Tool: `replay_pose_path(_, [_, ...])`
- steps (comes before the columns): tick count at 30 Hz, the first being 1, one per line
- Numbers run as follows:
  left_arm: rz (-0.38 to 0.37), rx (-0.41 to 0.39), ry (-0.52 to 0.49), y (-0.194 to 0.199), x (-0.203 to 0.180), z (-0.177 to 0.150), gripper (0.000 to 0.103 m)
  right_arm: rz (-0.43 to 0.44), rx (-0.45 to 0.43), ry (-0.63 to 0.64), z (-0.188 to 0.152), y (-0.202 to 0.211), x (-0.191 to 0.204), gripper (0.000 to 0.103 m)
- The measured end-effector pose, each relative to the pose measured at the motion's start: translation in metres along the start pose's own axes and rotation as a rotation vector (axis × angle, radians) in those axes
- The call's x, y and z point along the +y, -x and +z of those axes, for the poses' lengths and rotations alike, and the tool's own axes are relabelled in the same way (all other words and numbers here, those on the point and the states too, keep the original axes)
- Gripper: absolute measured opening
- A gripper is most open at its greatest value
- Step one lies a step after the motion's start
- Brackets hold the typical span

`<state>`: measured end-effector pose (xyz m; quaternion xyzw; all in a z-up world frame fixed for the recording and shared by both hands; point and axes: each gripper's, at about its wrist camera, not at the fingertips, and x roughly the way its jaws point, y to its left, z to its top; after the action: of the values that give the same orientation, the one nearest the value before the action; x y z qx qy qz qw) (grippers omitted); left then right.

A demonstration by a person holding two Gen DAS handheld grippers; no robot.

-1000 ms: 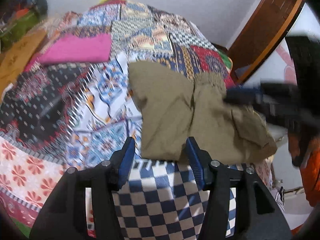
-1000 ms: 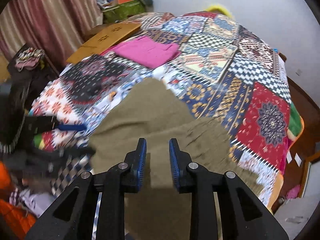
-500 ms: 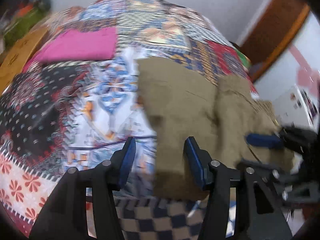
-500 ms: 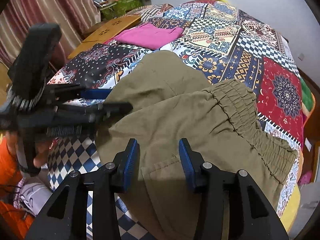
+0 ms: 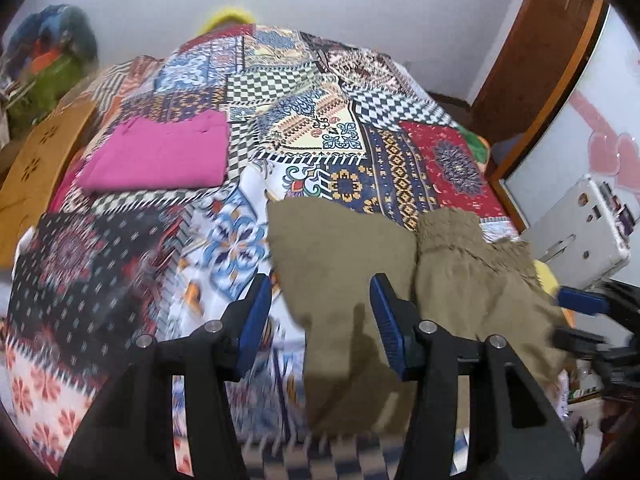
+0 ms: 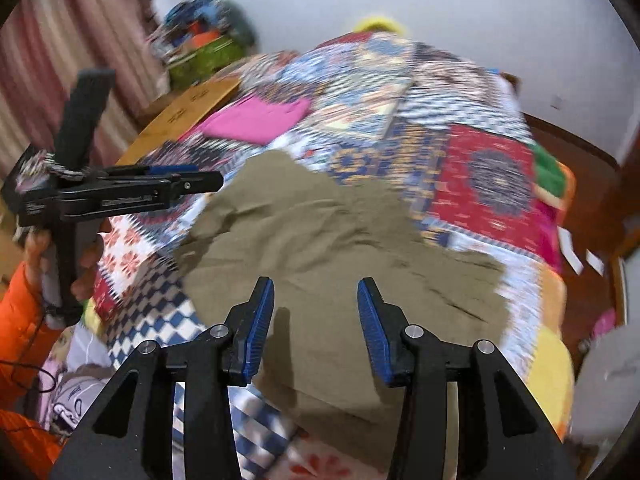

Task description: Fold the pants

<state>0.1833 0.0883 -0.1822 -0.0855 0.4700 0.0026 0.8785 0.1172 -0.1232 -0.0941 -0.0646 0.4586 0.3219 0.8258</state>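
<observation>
Left wrist view: my left gripper (image 5: 320, 320) stands with its jaws apart and nothing between the pads. The olive pants (image 5: 360, 272) lie on the patchwork bedspread (image 5: 304, 128) just ahead of and below the fingers, the near-left edge of the cloth running under the gap. The elastic waistband (image 5: 452, 224) lies ahead and to the right of this gripper. My right gripper (image 5: 580, 308) shows at the far right edge, beyond the pants.

Right wrist view: my right gripper (image 6: 316, 320) is also released, pads clear of the fabric. Its jaws have just been opening, with no cloth caught between them. The pants (image 6: 328, 240) spread out directly ahead of and beneath it, rumpled and partly doubled over. My left gripper (image 6: 160, 184) hangs to the left, off the cloth edge.

A folded pink garment (image 5: 160, 156) rests well ahead and to the left, apart from the work.

Assessment: one fold appears laid and let go; I am between grasps. The next move calls for both grippers to drop to one edge, pinch it together, and carry it across evenly.
</observation>
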Motion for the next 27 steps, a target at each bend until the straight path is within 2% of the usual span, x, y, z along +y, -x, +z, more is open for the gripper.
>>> replay_pose_path(3, [0.073, 0.052, 0.003, -0.038, 0.009, 0.014, 0.051, -0.065, -0.035, -0.077, -0.011, 0.021, -0.029, 0.041])
replay_pose_path(5, [0.082, 0.087, 0.037, -0.058, 0.025, 0.022, 0.057, -0.138, -0.049, -0.119, -0.021, 0.033, -0.046, 0.041])
replay_pose_path(6, [0.074, 0.09, 0.055, -0.061, 0.031, 0.023, 0.061, -0.167, -0.052, -0.13, -0.024, 0.037, -0.053, 0.042])
replay_pose_path(10, [0.11, 0.054, 0.108, -0.049, 0.052, 0.033, 0.062, -0.257, -0.063, -0.205, -0.037, 0.048, -0.078, 0.052])
replay_pose_path(11, [0.114, 0.048, 0.112, -0.045, 0.054, 0.033, 0.062, -0.26, -0.066, -0.234, -0.04, 0.048, -0.085, 0.056])
replay_pose_path(14, [0.014, 0.061, 0.115, -0.027, 0.052, 0.027, 0.068, -0.233, -0.064, -0.309, -0.045, 0.042, -0.095, 0.064])
replay_pose_path(17, [-0.08, 0.085, 0.078, -0.015, 0.035, 0.016, 0.083, -0.191, -0.046, -0.352, -0.047, 0.03, -0.094, 0.069])
replay_pose_path(19, [-0.124, 0.092, 0.053, -0.009, 0.022, 0.009, 0.097, -0.165, -0.027, -0.36, -0.047, 0.02, -0.091, 0.069])
replay_pose_path(21, [-0.162, 0.094, 0.028, -0.004, 0.008, 0.002, 0.1, -0.142, -0.01, -0.364, -0.046, 0.011, -0.087, 0.073])
replay_pose_path(24, [-0.177, 0.113, -0.012, -0.007, -0.011, -0.006, 0.101, -0.105, -0.007, -0.383, -0.046, 0.004, -0.079, 0.082])
replay_pose_path(27, [-0.146, 0.144, -0.049, -0.018, -0.018, -0.013, 0.101, -0.08, 0.007, -0.391, -0.047, -0.006, -0.074, 0.083])
